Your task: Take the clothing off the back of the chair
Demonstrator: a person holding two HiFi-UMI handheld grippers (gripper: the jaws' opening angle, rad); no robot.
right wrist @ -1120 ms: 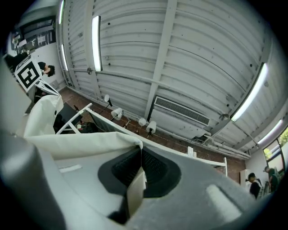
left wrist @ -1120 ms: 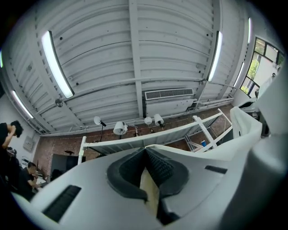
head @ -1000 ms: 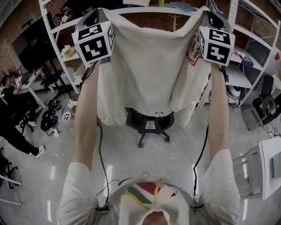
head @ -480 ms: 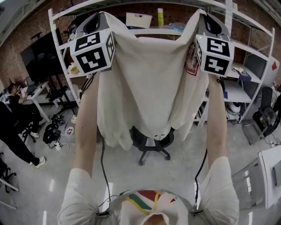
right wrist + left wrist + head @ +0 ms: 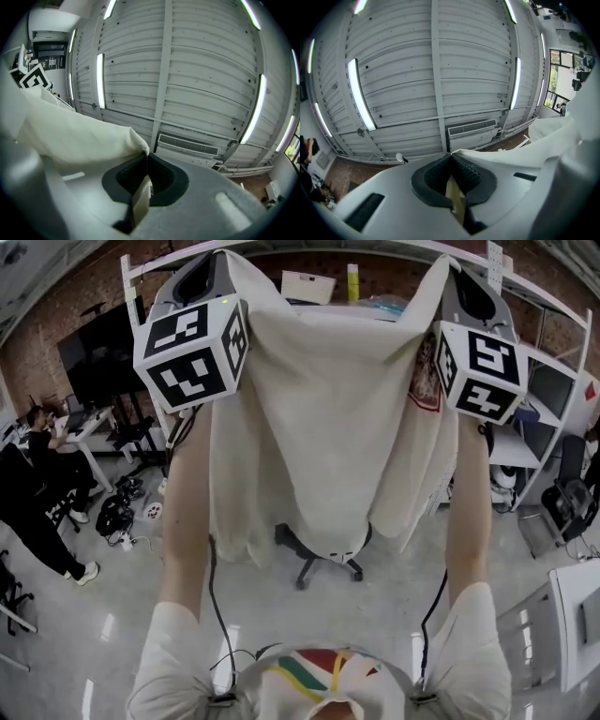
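Above the chair [image 5: 323, 563], left tongs [image 5: 451, 157] and right tongs [image 5: 146, 157] pinch the shirt [image 5: 319, 427], screening shelves [image 5: 553, 367].

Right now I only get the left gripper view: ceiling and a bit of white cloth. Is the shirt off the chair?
Observer: In the head view the shirt hangs in front of the chair. Only the chair's legs show under its hem, so I cannot tell.
Operator: Who holds the other side?
Observer: The right gripper, shut on the shirt's other top corner.
Operator: Is there a picture on it?
Observer: Yes, a red patch close by the right gripper.
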